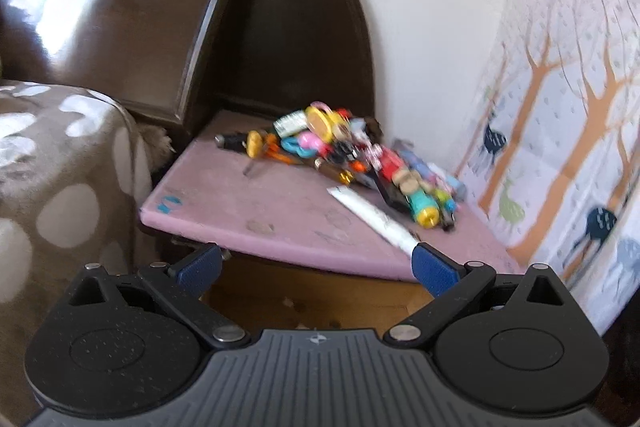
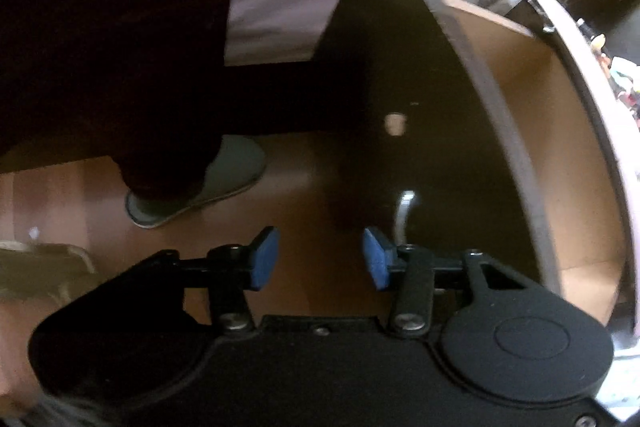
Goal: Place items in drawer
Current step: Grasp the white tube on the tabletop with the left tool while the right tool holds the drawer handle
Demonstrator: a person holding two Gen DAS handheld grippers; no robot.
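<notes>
Your left gripper (image 1: 316,267): spread wide, empty | toy pile (image 1: 340,155) ahead, slightly right, on the pink top (image 1: 240,219); white strip (image 1: 372,219) runs diagonally toward your right finger | right gripper (image 2: 320,259): parted, empty, beside the handle (image 2: 402,215) (drawer (image 2: 540,131) looks open) | left is nearer.

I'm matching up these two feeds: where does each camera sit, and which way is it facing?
Left wrist: on the left hand-held gripper, open, facing the pile of toys on the pink-topped nightstand, above the open drawer.
Right wrist: on the right hand-held gripper, open, view rolled sideways, facing the dark drawer front and floor; the person's slippered foot shows.
Shared: the open drawer and the toys.
</notes>
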